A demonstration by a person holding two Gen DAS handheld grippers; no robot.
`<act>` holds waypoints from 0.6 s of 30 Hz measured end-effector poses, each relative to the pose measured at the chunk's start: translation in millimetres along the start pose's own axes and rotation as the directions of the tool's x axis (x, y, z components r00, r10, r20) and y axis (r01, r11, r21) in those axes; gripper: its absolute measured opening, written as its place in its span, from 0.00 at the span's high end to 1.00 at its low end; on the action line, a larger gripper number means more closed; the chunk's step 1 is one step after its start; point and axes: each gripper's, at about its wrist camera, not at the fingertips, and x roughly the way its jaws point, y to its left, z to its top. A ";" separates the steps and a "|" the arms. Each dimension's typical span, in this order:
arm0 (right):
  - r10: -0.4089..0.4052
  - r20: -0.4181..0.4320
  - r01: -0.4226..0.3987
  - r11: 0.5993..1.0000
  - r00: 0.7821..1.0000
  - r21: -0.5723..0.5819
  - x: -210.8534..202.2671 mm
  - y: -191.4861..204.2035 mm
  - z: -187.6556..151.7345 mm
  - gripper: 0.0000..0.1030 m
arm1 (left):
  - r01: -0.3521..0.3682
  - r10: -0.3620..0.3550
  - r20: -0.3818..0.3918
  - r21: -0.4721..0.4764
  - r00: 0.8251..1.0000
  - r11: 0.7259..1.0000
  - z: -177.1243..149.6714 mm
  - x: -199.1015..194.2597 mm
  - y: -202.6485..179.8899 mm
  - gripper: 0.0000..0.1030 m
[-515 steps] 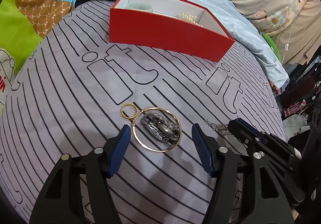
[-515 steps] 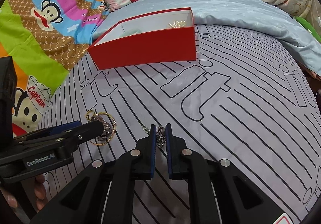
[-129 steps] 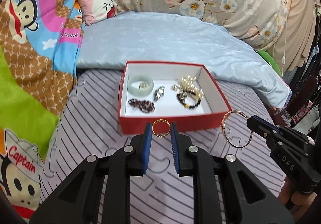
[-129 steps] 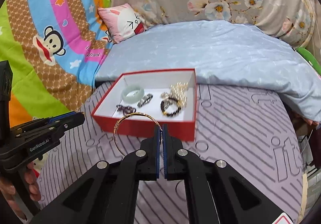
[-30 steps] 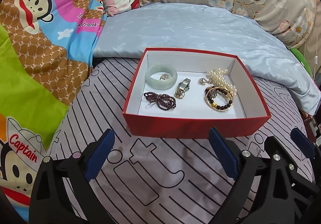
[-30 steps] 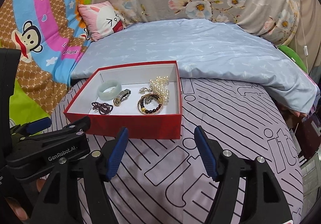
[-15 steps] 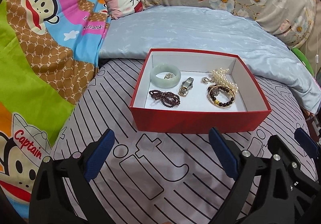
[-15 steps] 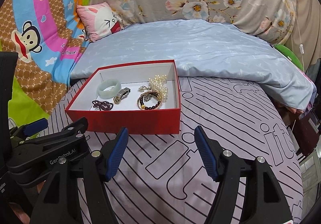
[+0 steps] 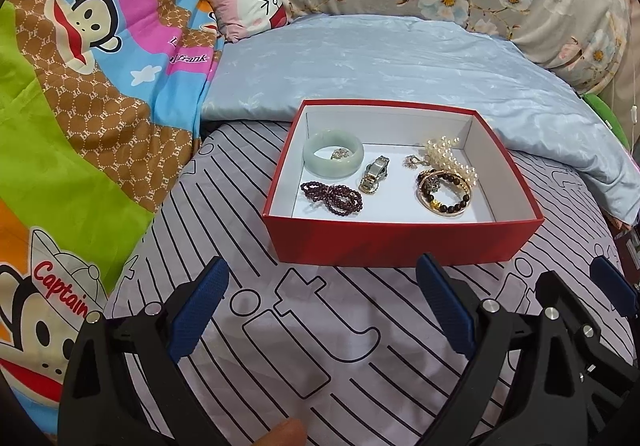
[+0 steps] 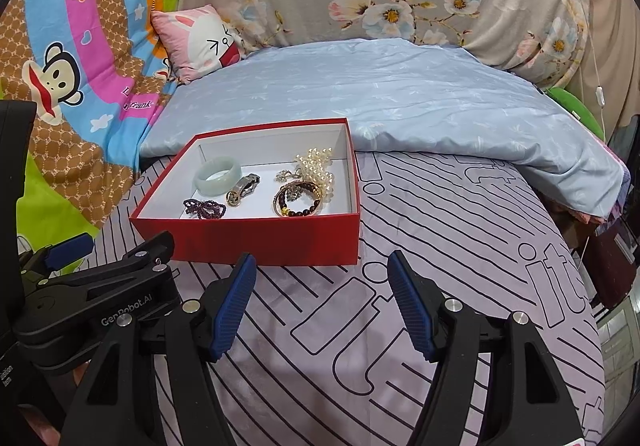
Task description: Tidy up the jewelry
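A red box [image 9: 400, 242] [image 10: 264, 236] with a white inside sits on the striped bedsheet. It holds a jade bangle [image 9: 333, 158] [image 10: 218, 170], a dark bead bracelet [image 9: 334, 199] [image 10: 205, 208], a watch [image 9: 374, 173] [image 10: 242, 188], a pearl strand [image 9: 450, 158] [image 10: 316, 166] and gold rings with a dark bead bracelet [image 9: 443, 194] [image 10: 298, 200]. My left gripper [image 9: 320, 310] is open and empty, in front of the box. My right gripper [image 10: 322, 302] is open and empty, in front of the box's right corner. The left gripper's body [image 10: 96, 294] shows at the left of the right wrist view.
A light blue quilt [image 9: 380, 62] [image 10: 380, 98] lies behind the box. A pink rabbit pillow [image 9: 248, 2] [image 10: 196, 38] and a cartoon monkey blanket [image 9: 80, 86] are at the left. The bed's right edge [image 10: 600, 246] drops off.
Both grippers have drawn back slightly from the box and stayed open and empty. The jewelry in the box has not moved.
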 end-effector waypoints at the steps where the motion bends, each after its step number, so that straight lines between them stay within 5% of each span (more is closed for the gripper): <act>1: -0.001 0.000 0.001 1.000 1.000 -0.001 -0.2 0.1 -0.3 0.35 | -0.001 0.001 0.000 -0.001 1.000 1.000 0.0 0.0 -0.4 0.11; 18: -0.003 -0.003 0.003 1.000 1.000 -0.002 -0.1 -0.2 -4.0 0.35 | -0.014 0.014 -0.022 0.001 1.000 1.000 -0.9 3.5 -0.3 0.11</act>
